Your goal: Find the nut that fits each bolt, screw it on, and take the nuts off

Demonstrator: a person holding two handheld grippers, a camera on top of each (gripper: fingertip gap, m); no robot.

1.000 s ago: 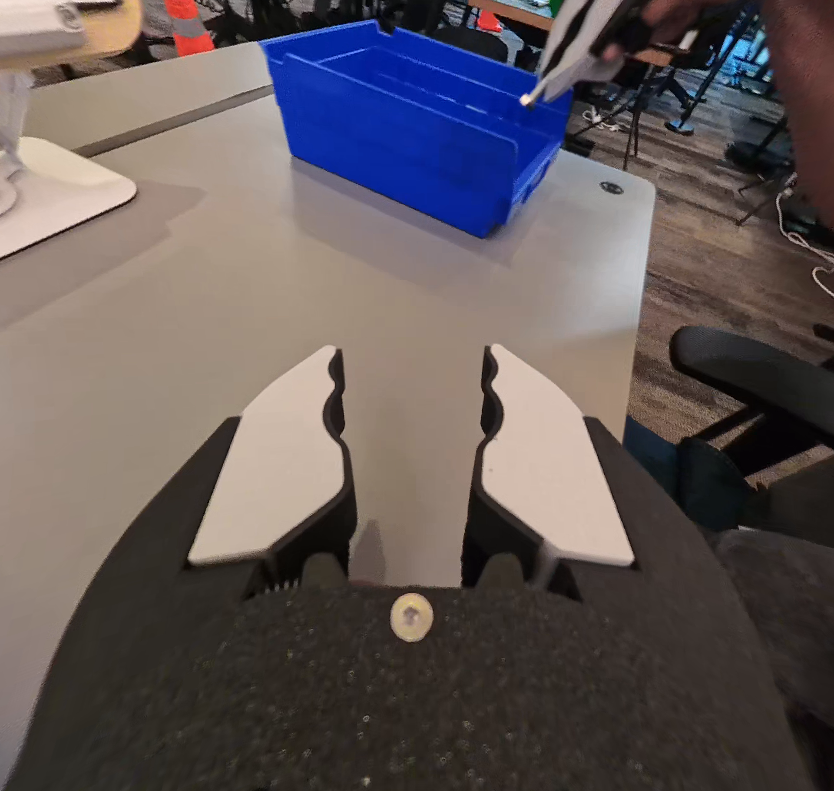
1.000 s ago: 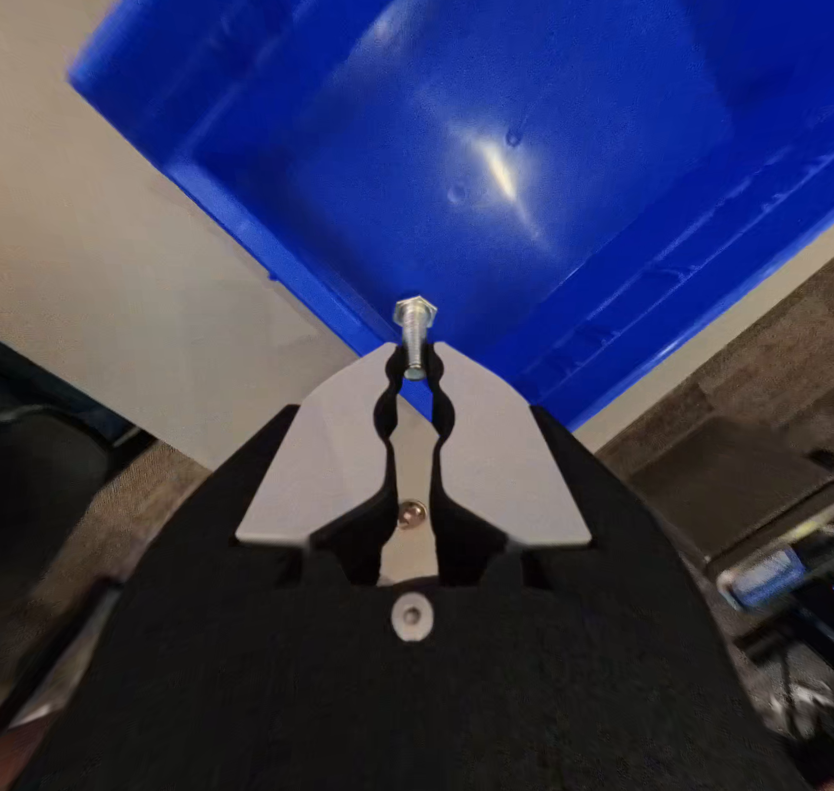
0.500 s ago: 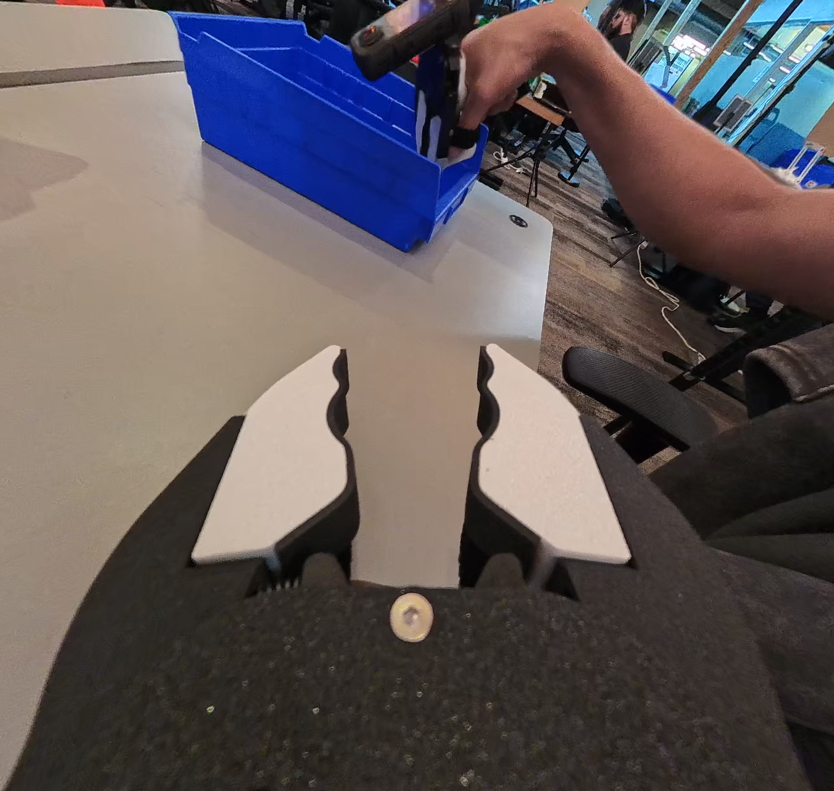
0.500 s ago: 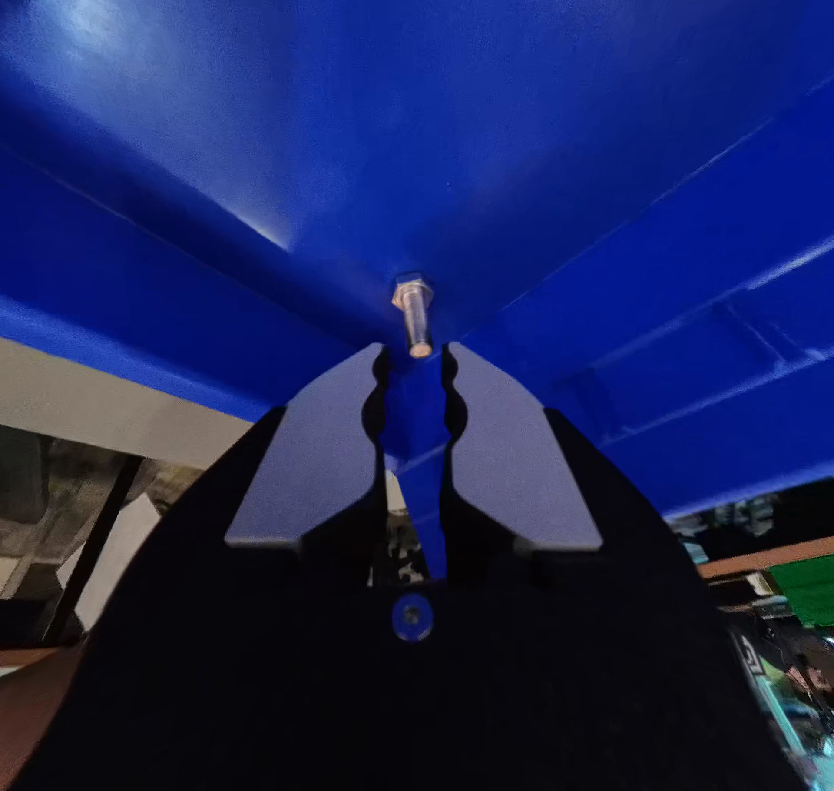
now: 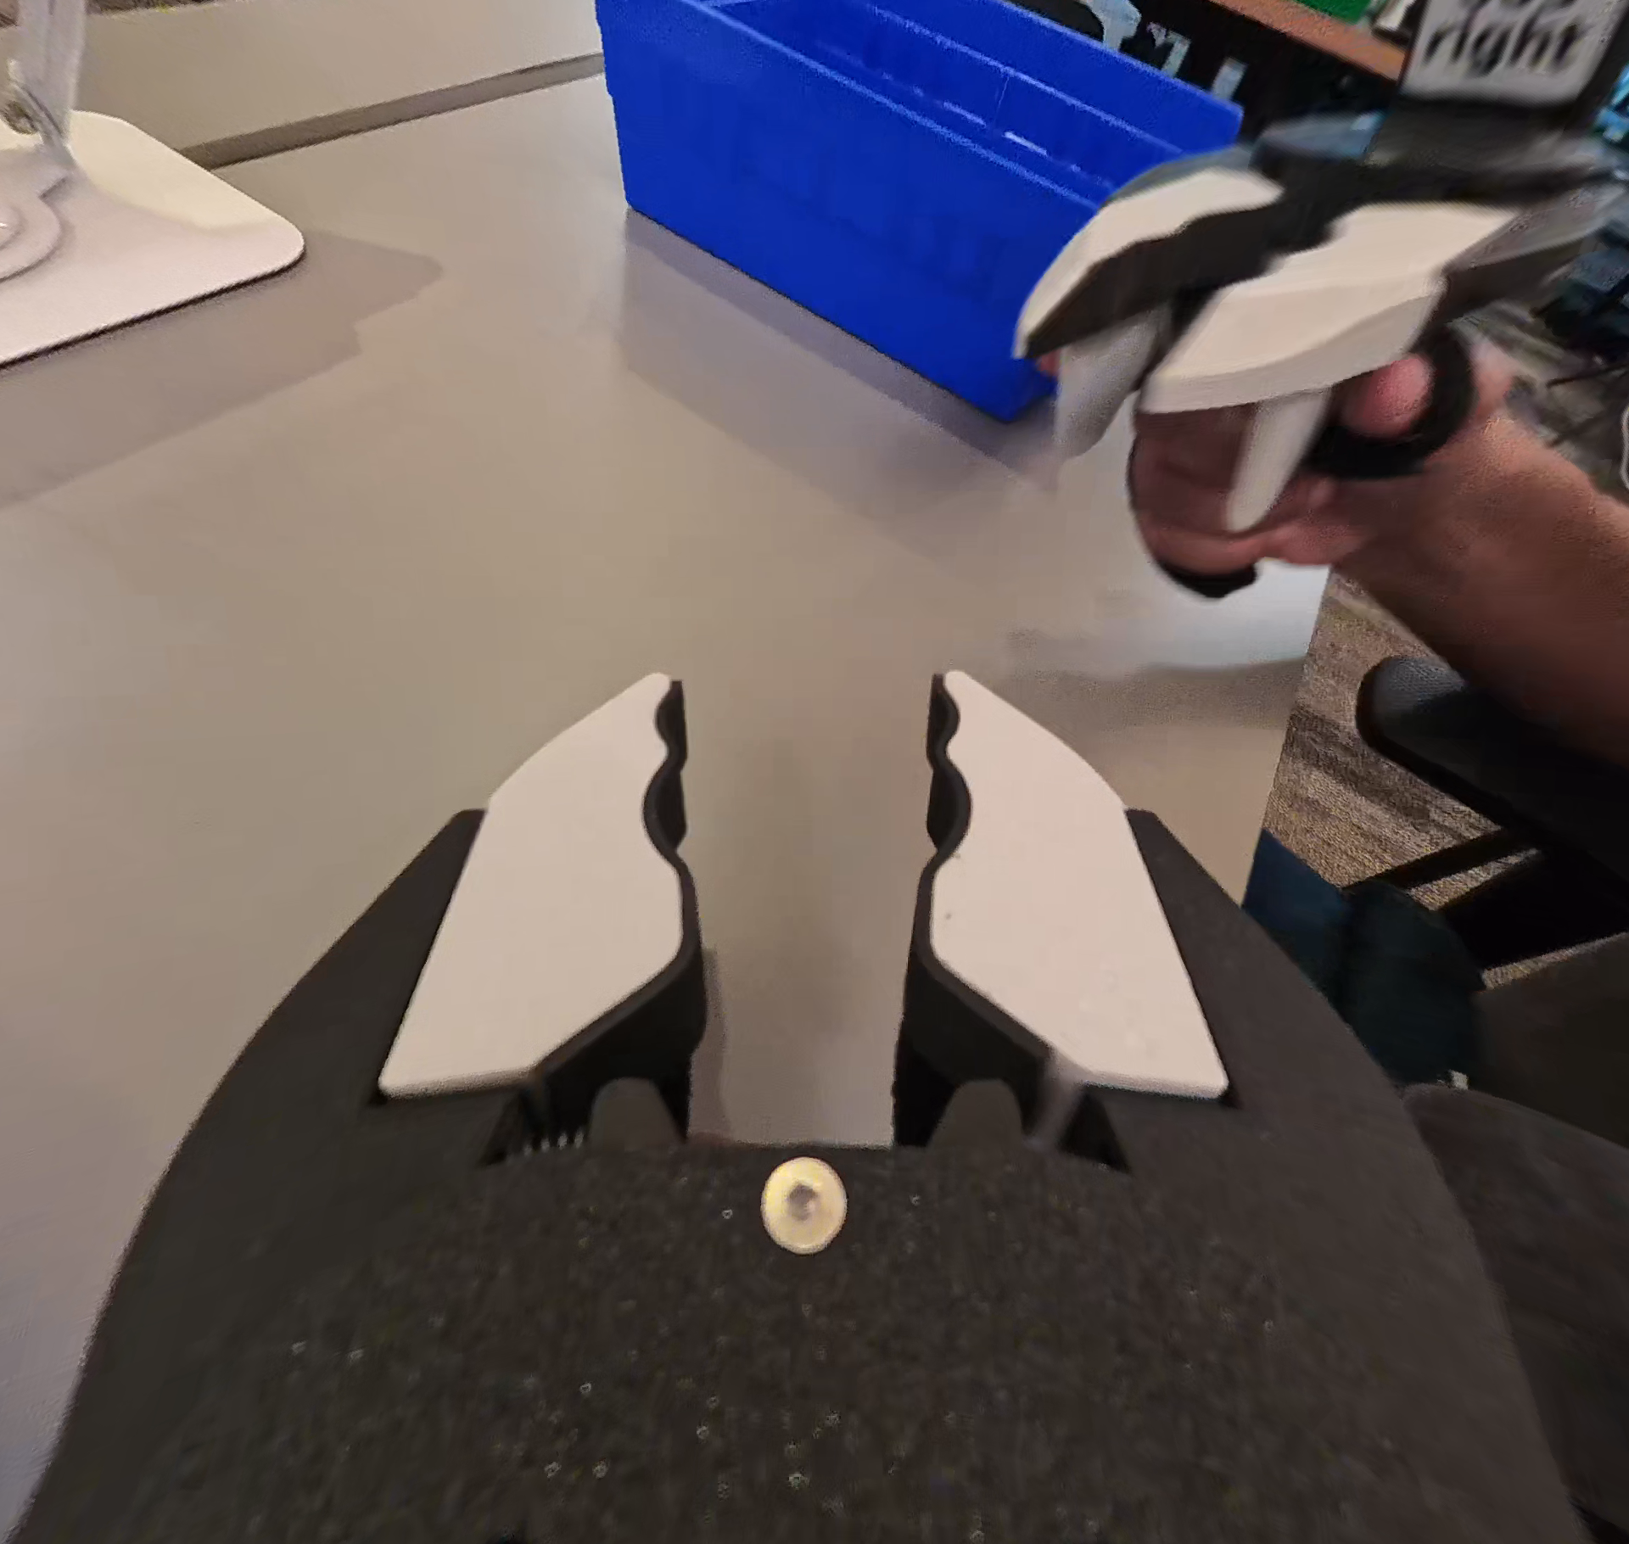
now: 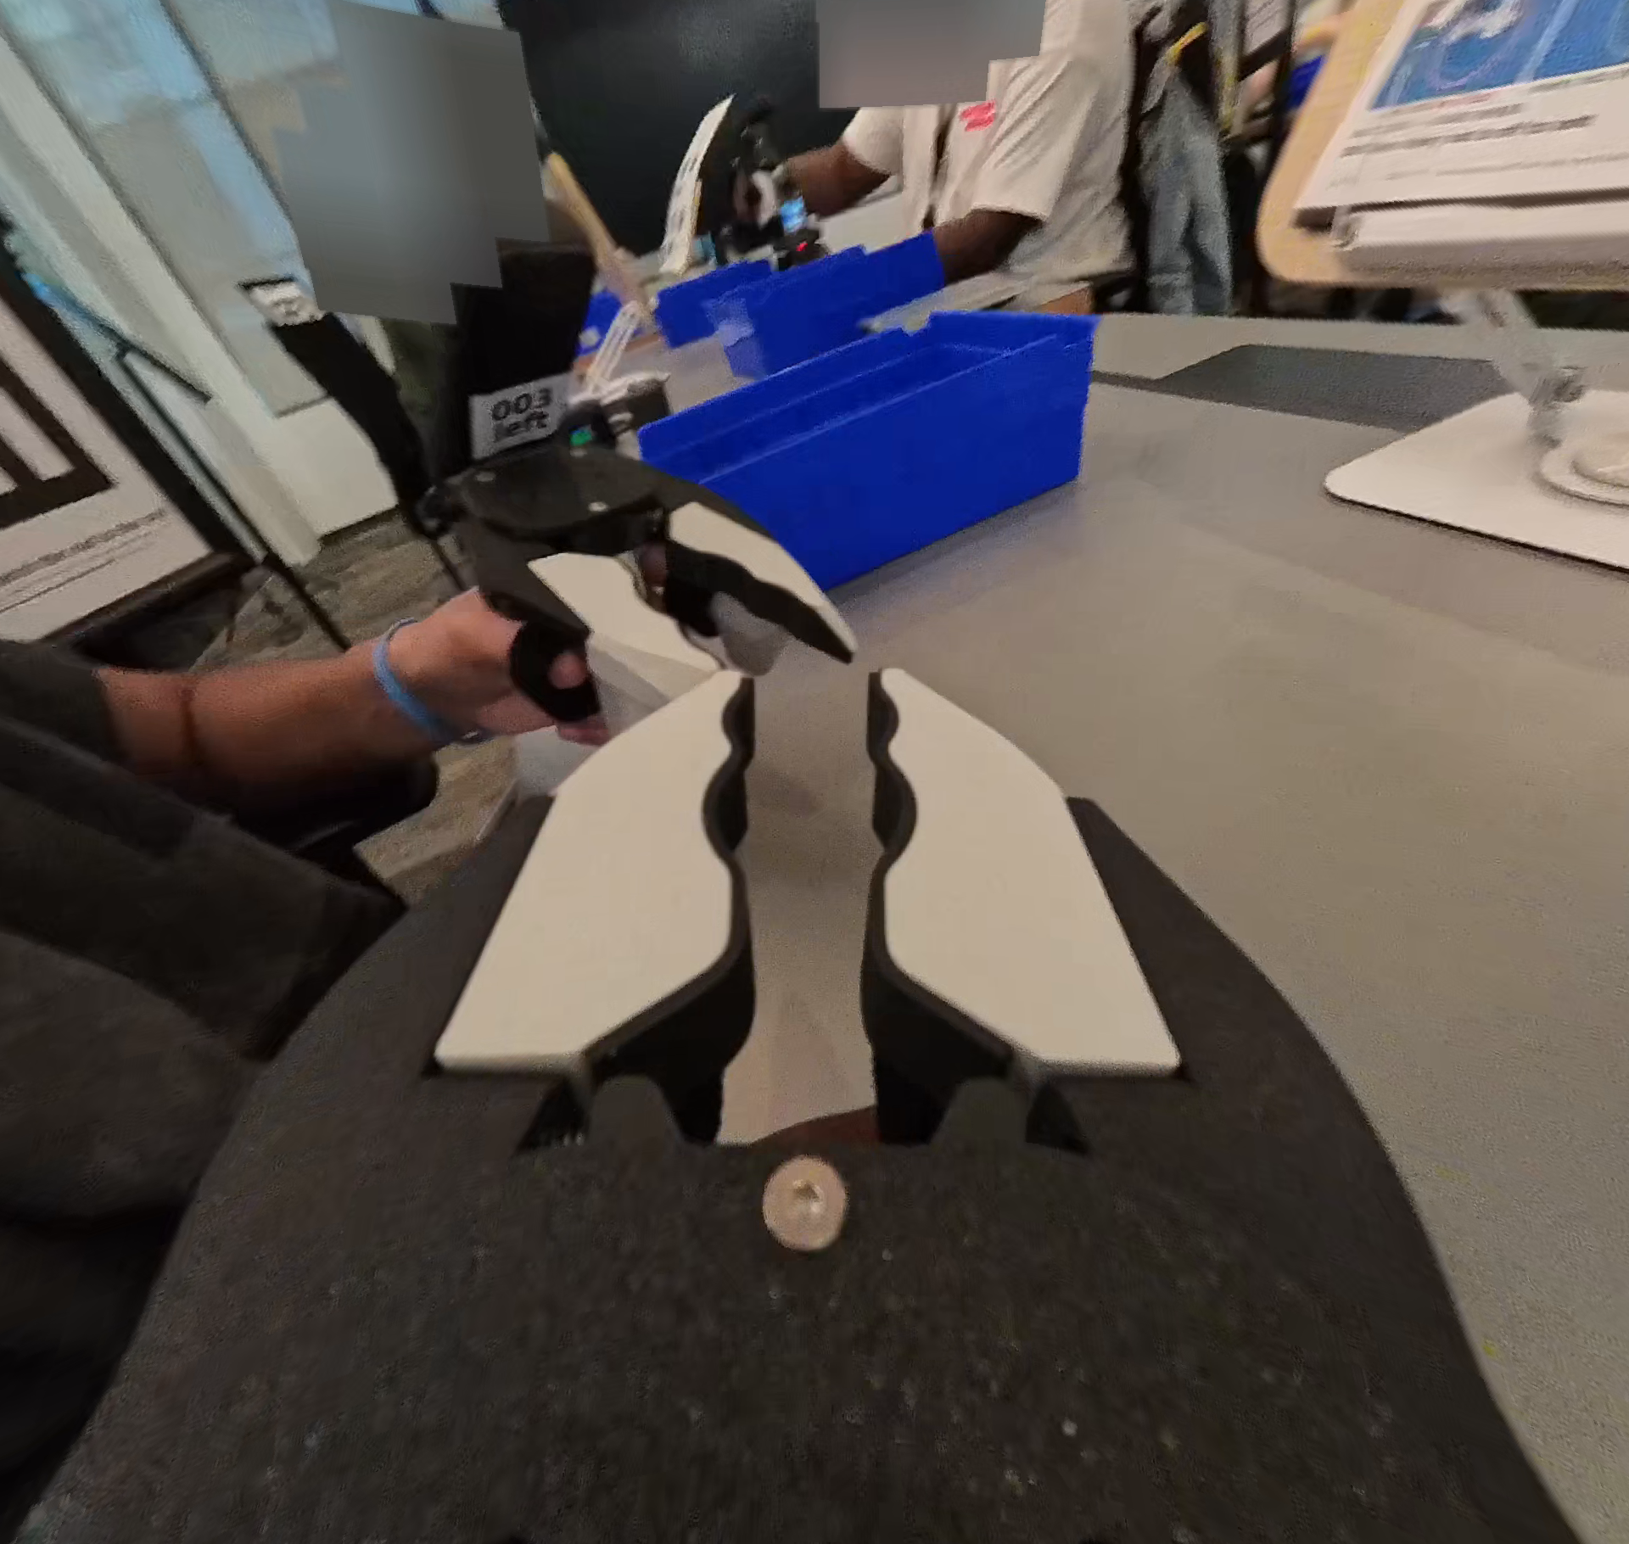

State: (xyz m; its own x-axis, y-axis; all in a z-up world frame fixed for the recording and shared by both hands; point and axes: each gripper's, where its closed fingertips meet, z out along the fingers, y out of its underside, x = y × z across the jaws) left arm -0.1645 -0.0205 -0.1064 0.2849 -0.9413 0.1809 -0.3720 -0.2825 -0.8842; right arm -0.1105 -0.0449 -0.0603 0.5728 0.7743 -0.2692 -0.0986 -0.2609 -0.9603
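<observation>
- Left wrist view: the left gripper hangs low over the grey table, and its two white fingers stand wide apart with nothing between them, the same as one second ago.
- The blue bin stands on the far part of the table, near the right edge. Half a second ago the right gripper was down inside this bin; now it is out of it, in the air in front of the bin's near corner and blurred by motion, with a hand around its handle.
- Right wrist view: the right gripper now looks along the table, not into the bin. Its fingers are apart and the gap shows only the table top.
- One second ago these fingers were clamped on a bolt; half a second ago the bolt lay in a corner of the bin. Now neither view shows the bolt, and the bin's floor is hidden behind its walls.
- The left gripper shows just beyond the right one, in front of the bin.
- A white stand base rests on the table far right.
</observation>
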